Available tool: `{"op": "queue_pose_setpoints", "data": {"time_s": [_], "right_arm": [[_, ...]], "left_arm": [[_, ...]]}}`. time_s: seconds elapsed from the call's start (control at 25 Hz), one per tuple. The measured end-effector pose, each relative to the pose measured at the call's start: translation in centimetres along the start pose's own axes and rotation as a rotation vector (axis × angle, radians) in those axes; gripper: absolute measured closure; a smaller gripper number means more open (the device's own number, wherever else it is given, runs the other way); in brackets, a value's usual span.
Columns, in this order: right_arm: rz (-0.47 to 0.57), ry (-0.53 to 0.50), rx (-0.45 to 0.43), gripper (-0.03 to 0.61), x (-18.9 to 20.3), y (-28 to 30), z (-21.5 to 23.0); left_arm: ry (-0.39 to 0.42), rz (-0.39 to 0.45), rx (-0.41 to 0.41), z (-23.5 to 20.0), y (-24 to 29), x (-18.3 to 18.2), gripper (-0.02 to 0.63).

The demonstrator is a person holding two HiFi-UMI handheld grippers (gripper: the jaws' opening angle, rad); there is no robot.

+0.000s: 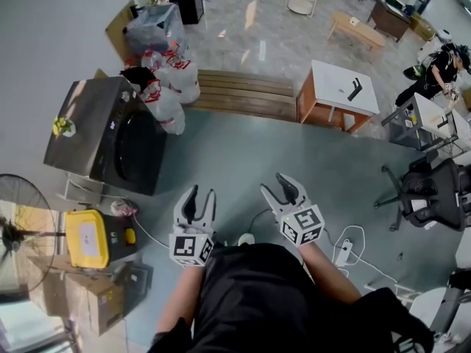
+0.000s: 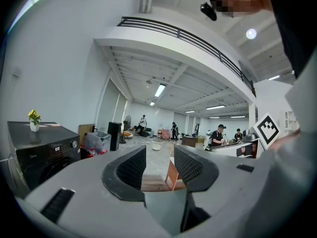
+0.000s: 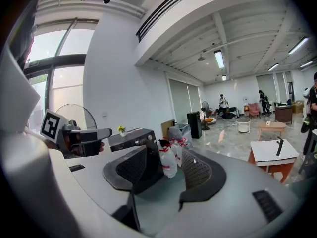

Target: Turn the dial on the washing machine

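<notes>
Head view, with both gripper views. The left gripper (image 1: 199, 197) and right gripper (image 1: 277, 187) are held low in front of the person, each with its jaws spread and nothing between them. The dark grey front-loading washing machine (image 1: 110, 134) stands by the white wall at upper left, well apart from both grippers; its small round silver dial (image 2: 74, 144) sits on the control strip, untouched. A yellow flower in a white pot (image 1: 64, 127) rests on top; tied white plastic bags (image 1: 173, 87) lie beside the machine.
</notes>
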State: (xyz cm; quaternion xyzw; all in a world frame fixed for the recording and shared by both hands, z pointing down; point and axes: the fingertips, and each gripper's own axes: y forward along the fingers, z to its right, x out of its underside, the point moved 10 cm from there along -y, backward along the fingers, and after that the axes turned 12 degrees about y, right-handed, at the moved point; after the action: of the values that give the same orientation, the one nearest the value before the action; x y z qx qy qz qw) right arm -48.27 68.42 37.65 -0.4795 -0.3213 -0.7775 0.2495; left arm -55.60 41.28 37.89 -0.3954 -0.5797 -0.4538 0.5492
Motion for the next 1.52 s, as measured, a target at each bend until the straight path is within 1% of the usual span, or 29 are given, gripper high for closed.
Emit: {"op": "queue_pose_setpoints", "data": {"time_s": [0.16,0.36,0.52,0.68,0.84,0.96,1.16,1.32,1.4,1.52], "right_arm": [[-0.003,0.011,-0.015,0.388,0.3,0.4,-0.1],[-0.017,0.034,-0.014,0.388,0.8,1.7,0.1],[-0.027,0.045,0.002,0.388,0.9,3.9,0.5],[-0.032,0.048,0.035,0.388,0.1,7.0,1.3],[-0.032,0.061,0.063,0.388,-1.4,11.4,2.2],[-0.029,0.049,0.080,0.388,-2.7,15.9,3.1],[-0.046,0.036,0.100,0.388,-5.6,24.1,4.3],[-0.051,0.029,0.122,0.388,-8.4,29.7,4.5],[-0.045,0.019,0.141,0.388,-9.2,31.9,4.6],[-0.049,0.011,0.143,0.388,-10.5,35.3,4.2]], "left_arm": [[0.005,-0.008,-0.004,0.1,-0.1,0.2,0.462],[0.003,-0.022,0.012,-0.7,0.9,0.4,0.462],[-0.001,-0.019,0.024,-2.5,3.0,0.7,0.462],[-0.018,-0.013,0.055,-5.1,6.5,1.0,0.462],[-0.011,-0.014,0.093,-8.8,10.9,0.8,0.462],[-0.002,-0.002,0.105,-12.3,14.8,0.9,0.462],[-0.024,-0.021,0.126,-18.5,20.6,0.8,0.462],[-0.034,-0.016,0.138,-23.1,24.2,0.0,0.462],[-0.047,-0.016,0.142,-25.1,25.5,-0.2,0.462],[-0.058,-0.018,0.140,-28.1,27.3,-0.3,0.462]]}}
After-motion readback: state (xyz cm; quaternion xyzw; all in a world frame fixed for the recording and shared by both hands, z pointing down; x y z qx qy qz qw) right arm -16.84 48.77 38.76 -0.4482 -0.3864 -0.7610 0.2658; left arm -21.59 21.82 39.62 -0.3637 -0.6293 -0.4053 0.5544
